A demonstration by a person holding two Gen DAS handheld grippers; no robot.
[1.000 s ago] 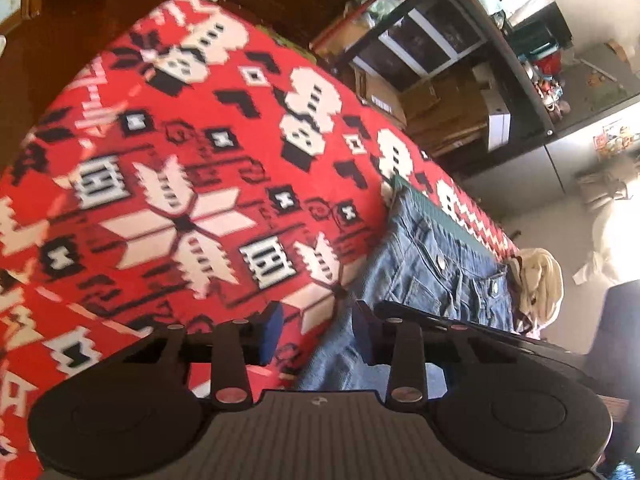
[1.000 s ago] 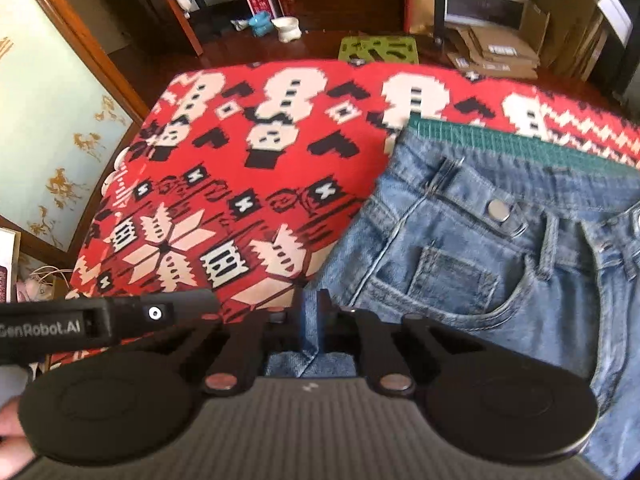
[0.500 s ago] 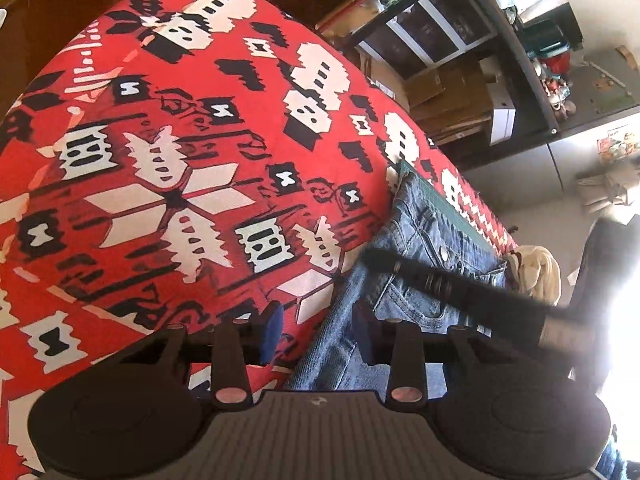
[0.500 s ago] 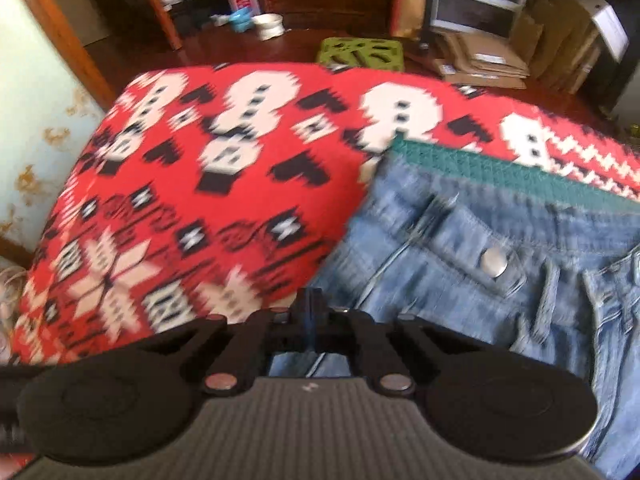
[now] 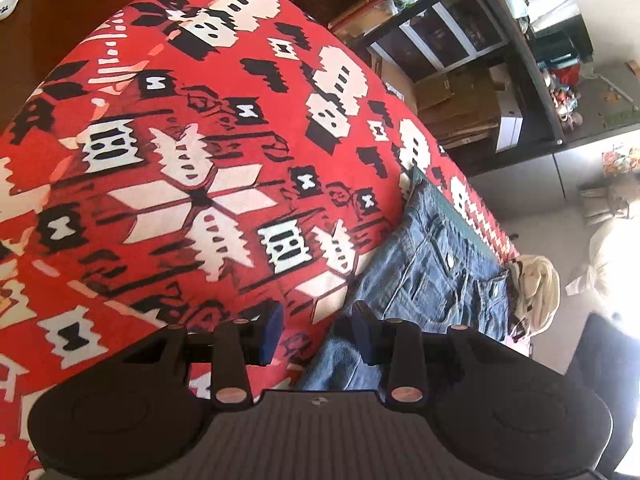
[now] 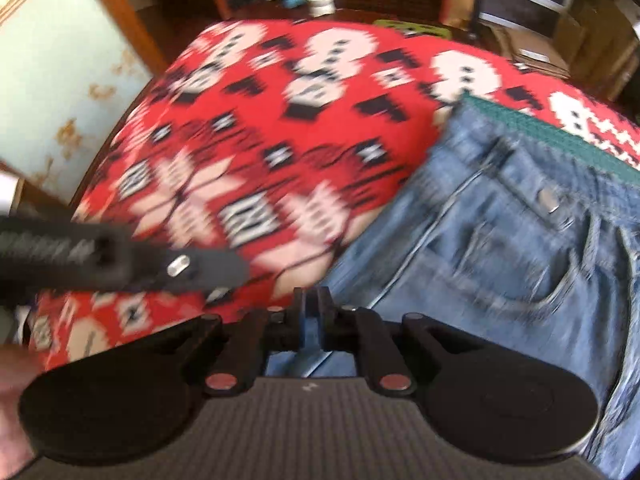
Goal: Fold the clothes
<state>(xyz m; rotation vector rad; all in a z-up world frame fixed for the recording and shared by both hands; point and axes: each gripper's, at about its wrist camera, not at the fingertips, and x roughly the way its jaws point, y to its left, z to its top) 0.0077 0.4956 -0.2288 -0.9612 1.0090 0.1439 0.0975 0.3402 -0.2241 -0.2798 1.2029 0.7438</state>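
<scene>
Blue jeans (image 6: 500, 240) lie on a bed under a red, white and black patterned blanket (image 6: 248, 128), waistband towards the far side, with a green strip along it. My right gripper (image 6: 310, 316) is shut at the jeans' near left edge, and denim runs up into its jaws. This view is motion-blurred. My left gripper (image 5: 316, 334) is open just above the blanket, its right fingertip (image 5: 362, 338) over the jeans' (image 5: 432, 272) left edge. The left gripper (image 6: 120, 256) also shows as a black bar in the right wrist view.
A beige garment (image 5: 536, 288) is bunched at the far end of the jeans. Black shelves with cardboard boxes (image 5: 460, 92) stand beyond the bed. A white cup (image 6: 320, 2) and green stool (image 6: 412, 28) sit behind it. A hand (image 6: 12, 400) shows bottom left.
The right gripper's body, which crossed the left wrist view half a second ago, has left it. The left gripper has come back into the right wrist view. The right camera is moving fast.
</scene>
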